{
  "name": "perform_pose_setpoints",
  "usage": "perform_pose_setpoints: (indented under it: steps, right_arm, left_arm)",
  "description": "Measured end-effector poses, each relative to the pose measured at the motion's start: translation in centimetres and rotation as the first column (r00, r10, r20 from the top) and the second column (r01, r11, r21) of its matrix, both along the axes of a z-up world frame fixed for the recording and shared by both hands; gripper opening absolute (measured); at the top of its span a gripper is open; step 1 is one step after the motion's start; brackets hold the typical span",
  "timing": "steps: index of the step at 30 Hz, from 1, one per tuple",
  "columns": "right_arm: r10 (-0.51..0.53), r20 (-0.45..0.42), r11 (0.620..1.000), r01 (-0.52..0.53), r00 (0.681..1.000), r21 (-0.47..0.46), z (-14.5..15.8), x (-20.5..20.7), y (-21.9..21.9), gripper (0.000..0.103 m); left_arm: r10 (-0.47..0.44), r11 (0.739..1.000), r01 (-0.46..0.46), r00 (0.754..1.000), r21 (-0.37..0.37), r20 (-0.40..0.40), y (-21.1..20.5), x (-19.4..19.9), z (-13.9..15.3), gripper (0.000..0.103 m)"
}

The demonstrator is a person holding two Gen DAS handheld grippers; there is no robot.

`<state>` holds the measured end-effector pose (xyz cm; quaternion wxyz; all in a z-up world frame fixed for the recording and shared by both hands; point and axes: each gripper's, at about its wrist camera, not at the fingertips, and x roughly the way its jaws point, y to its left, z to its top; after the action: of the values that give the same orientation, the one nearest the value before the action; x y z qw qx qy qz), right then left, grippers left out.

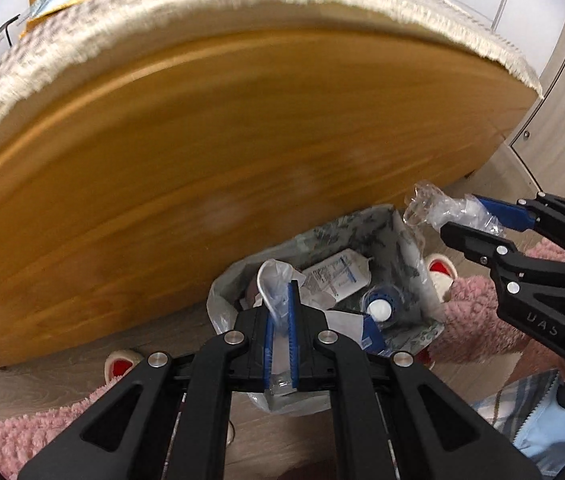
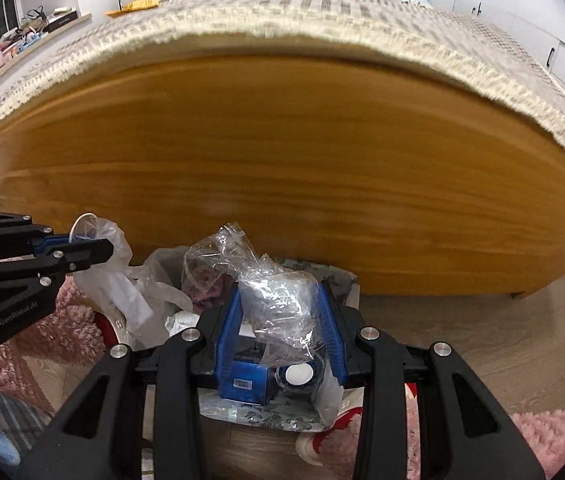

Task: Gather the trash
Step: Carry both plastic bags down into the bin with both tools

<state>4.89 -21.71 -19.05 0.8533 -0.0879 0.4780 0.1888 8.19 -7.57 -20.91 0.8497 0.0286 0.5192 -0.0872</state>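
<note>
left claw (image 1: 280,312) pinches thin whitish film (image 1: 272,280) — perhaps plastic — right claw (image 2: 280,312) grips crinkled clear wrap (image 2: 278,296).

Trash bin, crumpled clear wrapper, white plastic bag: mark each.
trash bin (image 1: 404,240), left wrist view, patterned inner wall
crumpled clear wrapper (image 2: 278,300), right wrist view, middle of wad
white plastic bag (image 1: 276,280), left wrist view, bunched top

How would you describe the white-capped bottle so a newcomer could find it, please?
At the foot of the wooden bed board stands a floral-lined bin. Inside, near a blue box, lies the bottle, the only item with a round white cap.
</note>
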Motion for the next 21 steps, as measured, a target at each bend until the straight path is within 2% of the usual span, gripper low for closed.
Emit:
perform_pose_setpoints:
  steps: [3, 17, 21]
  right_arm:
    - [0.007, -0.021, 1.000, -0.007, 1.000, -0.017, -0.9, 0.3, 0.4, 0.037]
    - [-0.006, -0.156, 0.999, -0.002, 0.988, -0.052, -5.0, 2.2, 1.9, 0.037]
    - [-0.014, -0.177, 0.997, 0.001, 0.984, -0.074, -5.8, 2.4, 2.7, 0.037]
  left_arm:
    - [0.000, 1.000, 0.000, 0.999, -0.009, -0.032, -0.2, 0.4, -0.8, 0.004]
    - [0.007, 0.998, 0.001, 0.991, 0.061, -0.131, -1.3, 2.1, -5.4, 0.004]
    - [0.026, 0.999, -0.019, 0.986, 0.043, -0.167, -1.2, 2.7, -6.6, 0.004]
